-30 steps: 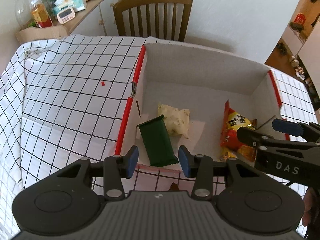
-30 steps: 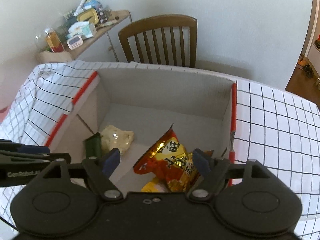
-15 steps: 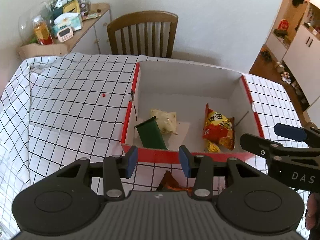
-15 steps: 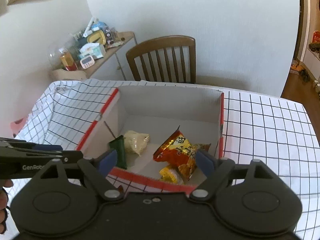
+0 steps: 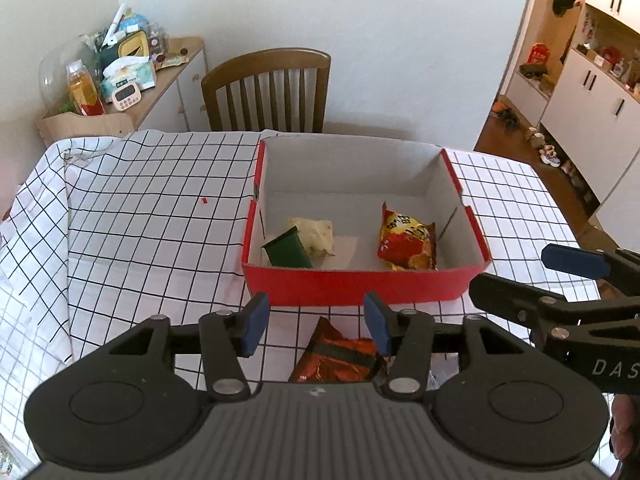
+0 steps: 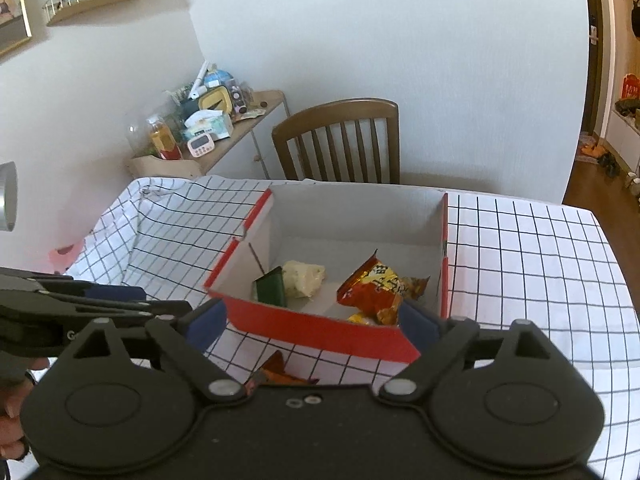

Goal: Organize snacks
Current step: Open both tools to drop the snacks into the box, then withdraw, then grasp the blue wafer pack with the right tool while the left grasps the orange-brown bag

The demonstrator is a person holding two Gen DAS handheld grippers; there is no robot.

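Now 3 snacks (image 5: 406, 240) inside red box (image 5: 352, 286)

Left claw (image 5: 315, 322) level, fingers spread wide, holding nothing, right claw (image 6: 314, 324) beside it, likewise spread and unloaded

The box (image 5: 360, 290) is red outside and grey-white inside. In it lie a dark green packet (image 5: 289, 251), a pale yellow packet (image 5: 316, 234) and a red-and-yellow snack bag (image 5: 407, 239). The tablecloth (image 5: 140, 220) is white with a black grid. An orange-and-dark wrapper (image 5: 336, 356) lies on it.
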